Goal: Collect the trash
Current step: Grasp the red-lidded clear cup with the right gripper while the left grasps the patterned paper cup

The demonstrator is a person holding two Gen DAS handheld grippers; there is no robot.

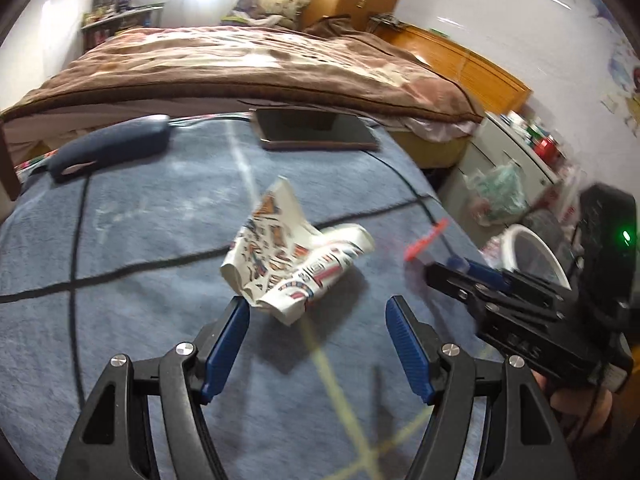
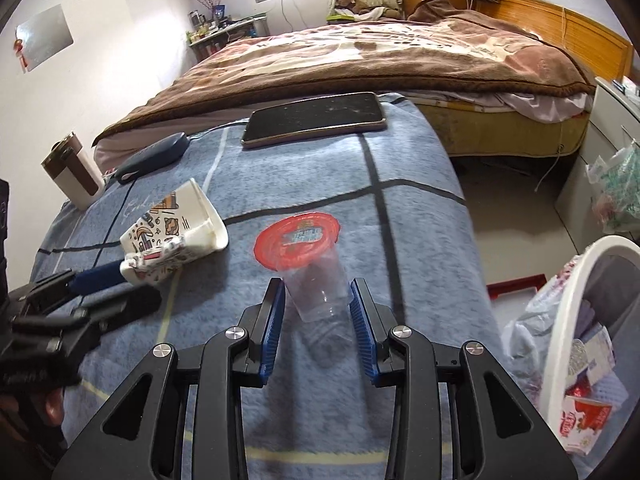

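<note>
Right tongs (image 2: pixel 318 300) pinched clear cup (image 2: pixel 316 280) for binning in basket (image 2: pixel 560 320) alongside; left tongs (image 1: pixel 318 320) stood wide, empty, just short of crumpled paper cup (image 1: pixel 288 256).

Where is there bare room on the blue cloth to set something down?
Bare blue cloth lies between the phone and the red-lidded clear cup, and right of the cup toward the edge. It is crowded lower left, around the crushed paper cup and left gripper.
</note>
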